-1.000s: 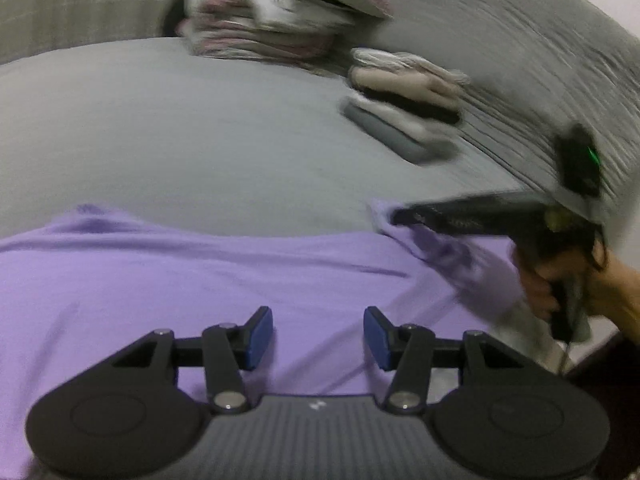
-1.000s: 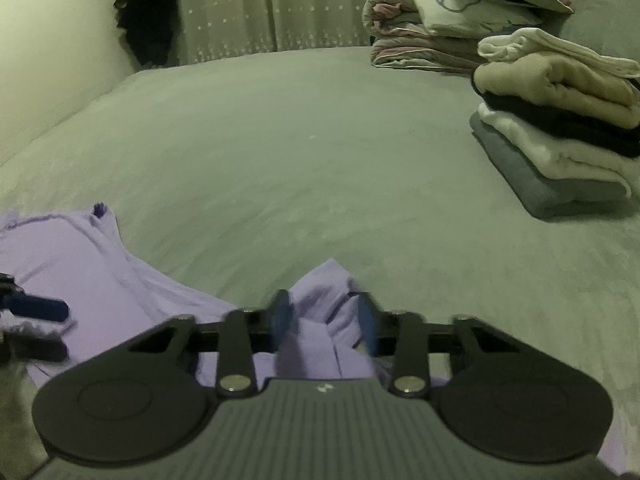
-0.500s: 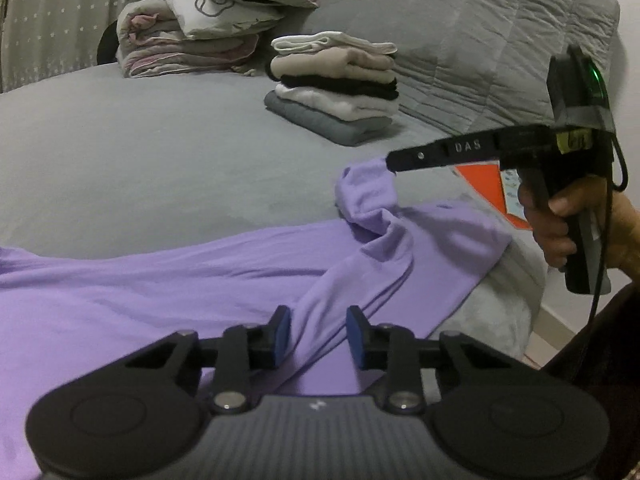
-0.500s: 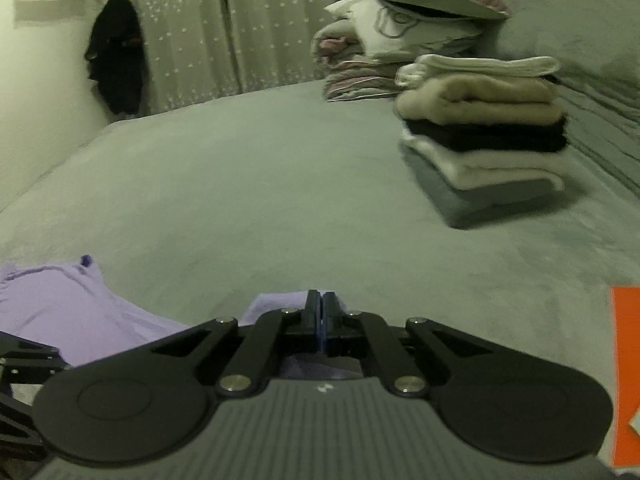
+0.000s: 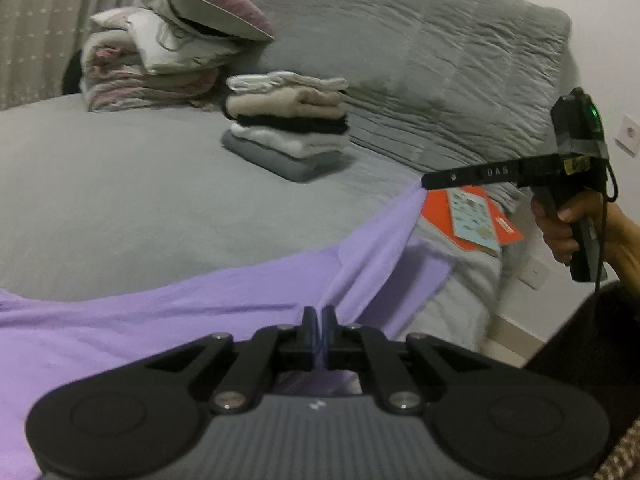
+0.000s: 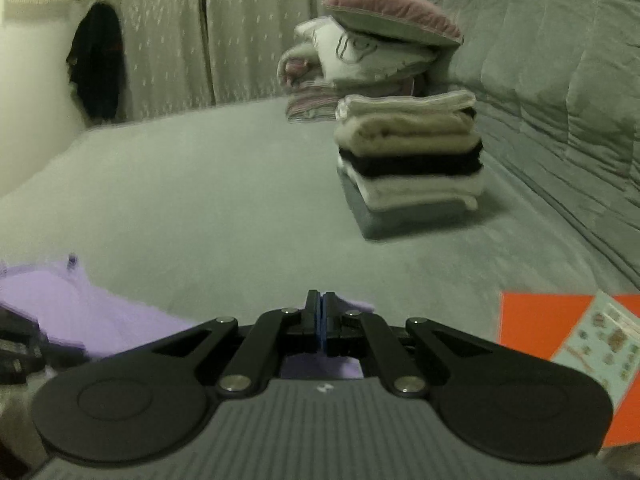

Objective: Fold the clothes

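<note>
Home bedroom, grey bed (image 6: 192, 184), stacked pillows (image 6: 372, 52), folded clothes pile (image 6: 408, 160), dotted curtains (image 6: 224, 28), hanging dark garment (image 6: 98, 64)

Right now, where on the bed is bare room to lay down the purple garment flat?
Free: the wide grey bedsheet between the purple garment and the bedding pile, left of the folded clothes stack. Crowded: the right edge, with the orange booklet and quilted blanket.

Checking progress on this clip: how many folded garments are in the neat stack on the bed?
5, though thinner ones may be hidden: in the folded stack, top to bottom, white, beige, black, white, grey. It sits on the bed, before the heap of bedding.
</note>
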Available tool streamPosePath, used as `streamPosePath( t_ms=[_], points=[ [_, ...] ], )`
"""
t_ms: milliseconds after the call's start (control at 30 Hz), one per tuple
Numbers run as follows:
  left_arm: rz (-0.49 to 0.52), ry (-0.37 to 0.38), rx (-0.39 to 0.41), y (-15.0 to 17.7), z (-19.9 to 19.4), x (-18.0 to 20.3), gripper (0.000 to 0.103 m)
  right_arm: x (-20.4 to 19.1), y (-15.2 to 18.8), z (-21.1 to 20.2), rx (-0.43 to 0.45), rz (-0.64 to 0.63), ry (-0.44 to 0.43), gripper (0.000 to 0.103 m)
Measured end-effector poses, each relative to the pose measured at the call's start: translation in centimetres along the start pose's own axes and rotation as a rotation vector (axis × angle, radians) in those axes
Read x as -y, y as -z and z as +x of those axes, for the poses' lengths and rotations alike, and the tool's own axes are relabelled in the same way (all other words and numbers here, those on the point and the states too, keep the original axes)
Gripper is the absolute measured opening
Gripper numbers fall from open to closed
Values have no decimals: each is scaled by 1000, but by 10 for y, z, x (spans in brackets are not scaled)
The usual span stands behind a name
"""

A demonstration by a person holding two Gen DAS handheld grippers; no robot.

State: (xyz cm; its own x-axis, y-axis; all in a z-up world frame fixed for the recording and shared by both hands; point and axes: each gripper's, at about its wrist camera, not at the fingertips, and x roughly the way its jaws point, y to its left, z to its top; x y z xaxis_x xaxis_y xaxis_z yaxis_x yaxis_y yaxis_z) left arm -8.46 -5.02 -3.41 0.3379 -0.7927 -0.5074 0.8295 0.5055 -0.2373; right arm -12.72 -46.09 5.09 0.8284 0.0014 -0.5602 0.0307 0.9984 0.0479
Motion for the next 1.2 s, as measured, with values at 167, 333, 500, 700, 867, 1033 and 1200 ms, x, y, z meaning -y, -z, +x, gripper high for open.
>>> streamPosePath(
  t_ms=[167, 333, 500, 700, 867, 1033, 1200],
  points=[
    [35, 33, -63, 7, 6, 6, 2, 6, 25, -5, -125, -104, -22, 0],
    [49, 60, -105, 10, 7, 6, 2, 11, 51, -4, -240, -184, -39, 0],
    [58, 103, -191, 11, 11, 4, 2, 18, 64, 9, -359, -228, -23, 0],
    [29, 176, -228, 5, 9, -6, 24, 20, 48, 10, -250, -165, -77, 41],
    [3, 123, -141, -7, 1, -15, 41, 24, 37, 28, -186, -61, -138, 51],
    [47, -49, -87, -17, 11, -22, 41, 24, 30, 46, -157, 10, -125, 50],
    [102, -89, -83, -25, 35, -23, 40, 22, 25, 63, -154, 13, -108, 48]
  ],
)
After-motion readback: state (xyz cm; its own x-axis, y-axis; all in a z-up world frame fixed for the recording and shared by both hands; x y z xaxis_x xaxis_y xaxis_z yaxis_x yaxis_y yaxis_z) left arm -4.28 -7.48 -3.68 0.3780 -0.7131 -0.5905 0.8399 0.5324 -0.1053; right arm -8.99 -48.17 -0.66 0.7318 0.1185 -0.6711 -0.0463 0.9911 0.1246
